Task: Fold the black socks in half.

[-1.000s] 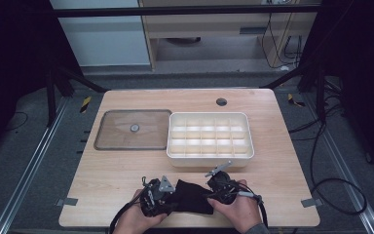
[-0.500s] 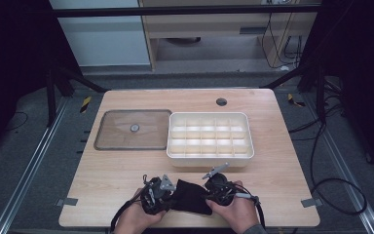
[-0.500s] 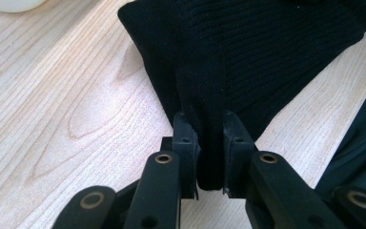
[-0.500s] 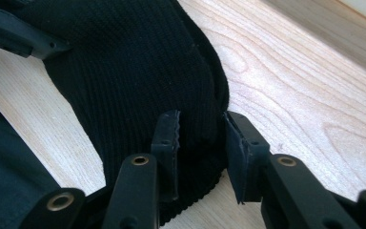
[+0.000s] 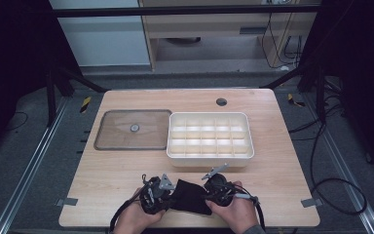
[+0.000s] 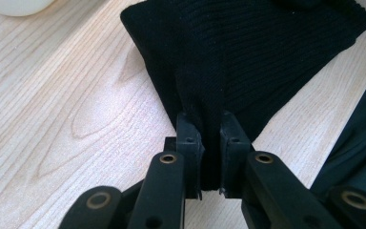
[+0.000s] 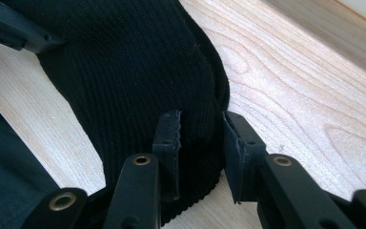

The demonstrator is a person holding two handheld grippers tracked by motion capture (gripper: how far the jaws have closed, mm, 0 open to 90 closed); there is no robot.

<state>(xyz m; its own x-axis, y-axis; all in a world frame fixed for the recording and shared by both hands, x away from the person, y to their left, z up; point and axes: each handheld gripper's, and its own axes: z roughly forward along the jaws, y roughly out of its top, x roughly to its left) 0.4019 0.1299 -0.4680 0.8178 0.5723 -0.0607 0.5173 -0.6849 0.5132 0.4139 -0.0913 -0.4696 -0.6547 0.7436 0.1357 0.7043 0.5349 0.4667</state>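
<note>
In the high view, a black knitted cloth [image 5: 190,196] is seen lying on the wooden table [image 5: 102,170] near its front edge, between the person's two hands. The left gripper [image 5: 157,193] is held at the cloth's left end and the right gripper [image 5: 217,190] at its right end, each in a hand that enters from the bottom of the view. Behind the cloth, a white compartment tray [image 5: 209,157] is set on the table, its front wall near the grippers. Just beside the tray's left side a flat transparent lid [image 5: 134,129] with a small round knob is laid. A small dark round hole [image 5: 221,102] is seen in the tabletop behind the tray.

In the left gripper view, a fold of the black knitted cloth [image 6: 248,52] is pinched between the two black jaws of the left gripper [image 6: 209,138], which are clenched tightly on it. The rest of the cloth is spread away over the table [image 6: 52,95].

In the right gripper view, an edge of the cloth [image 7: 124,62] is taken between the jaws of the right gripper [image 7: 201,138]. These jaws stand wider apart than the left ones and have just been closing, and a thick bunch of fabric is grasped between them. The table's [image 7: 290,95] wood grain is seen to the right.
</note>
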